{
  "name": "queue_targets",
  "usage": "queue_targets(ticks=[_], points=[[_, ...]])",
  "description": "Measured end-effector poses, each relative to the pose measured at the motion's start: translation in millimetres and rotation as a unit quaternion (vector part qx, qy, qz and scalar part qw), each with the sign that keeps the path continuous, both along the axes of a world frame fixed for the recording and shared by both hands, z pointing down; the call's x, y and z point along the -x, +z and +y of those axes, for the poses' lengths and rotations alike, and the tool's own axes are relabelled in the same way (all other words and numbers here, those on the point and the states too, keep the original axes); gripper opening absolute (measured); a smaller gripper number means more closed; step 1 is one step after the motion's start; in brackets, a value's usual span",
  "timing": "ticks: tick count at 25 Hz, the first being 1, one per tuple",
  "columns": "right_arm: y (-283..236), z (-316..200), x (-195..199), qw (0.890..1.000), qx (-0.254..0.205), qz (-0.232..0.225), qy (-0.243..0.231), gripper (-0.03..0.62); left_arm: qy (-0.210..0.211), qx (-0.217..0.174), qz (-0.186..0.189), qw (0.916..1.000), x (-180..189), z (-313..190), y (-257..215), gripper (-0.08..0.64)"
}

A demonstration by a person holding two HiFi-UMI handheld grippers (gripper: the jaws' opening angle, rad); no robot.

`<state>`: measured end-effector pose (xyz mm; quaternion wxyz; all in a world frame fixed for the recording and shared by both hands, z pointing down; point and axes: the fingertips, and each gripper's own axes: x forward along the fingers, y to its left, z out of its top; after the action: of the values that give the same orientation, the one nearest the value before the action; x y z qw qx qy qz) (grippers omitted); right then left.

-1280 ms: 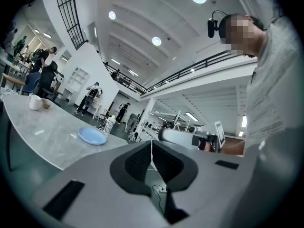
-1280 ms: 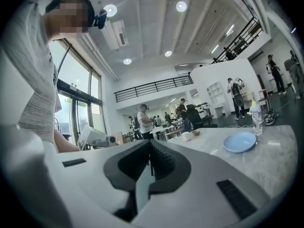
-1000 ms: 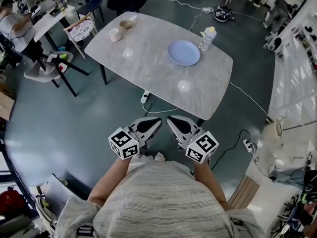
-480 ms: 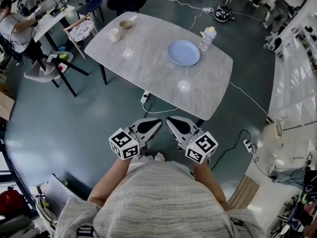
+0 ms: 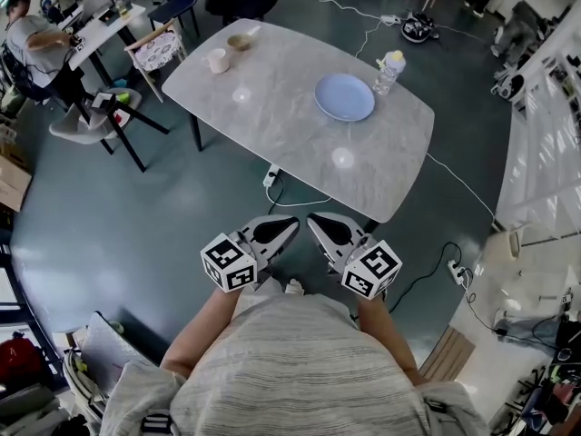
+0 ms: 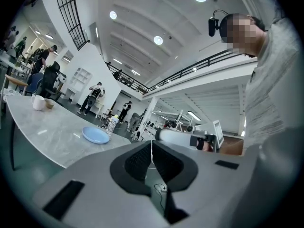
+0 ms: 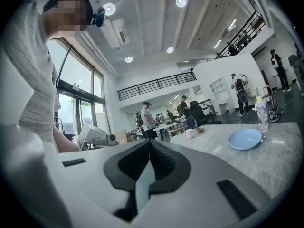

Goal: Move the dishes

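marble table (image 5: 272,121) holds blue plate (image 5: 344,97) (teal floor (image 5: 136,207)); left gripper (image 5: 289,223) and right gripper (image 5: 314,219) closed, empty.

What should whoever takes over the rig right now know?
Left gripper: shut, empty, held near the person's torso, short of the table.
Right gripper: shut, empty, beside the left one.
Dishes: all on the table. The blue plate is next to a bottle; the cup and small bowl are at the far left corner.
Done: nothing picked up yet.
Left: approach the table, move the dishes.
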<state>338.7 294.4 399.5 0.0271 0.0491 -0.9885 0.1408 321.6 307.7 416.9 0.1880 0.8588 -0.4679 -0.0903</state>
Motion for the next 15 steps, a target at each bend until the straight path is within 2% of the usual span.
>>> queue_targets(ticks=[7, 15], points=[[0.6, -6.5, 38.9, 1.0, 0.0, 0.005, -0.015, 0.018, -0.014, -0.001, 0.006, 0.9999, 42.3, -10.7, -0.1, 0.021], [2.0, -36.0, 126.1, 1.0, 0.004, 0.012, -0.017, 0.018, -0.022, -0.005, 0.007, 0.9997, 133.4, -46.9, -2.7, 0.021]])
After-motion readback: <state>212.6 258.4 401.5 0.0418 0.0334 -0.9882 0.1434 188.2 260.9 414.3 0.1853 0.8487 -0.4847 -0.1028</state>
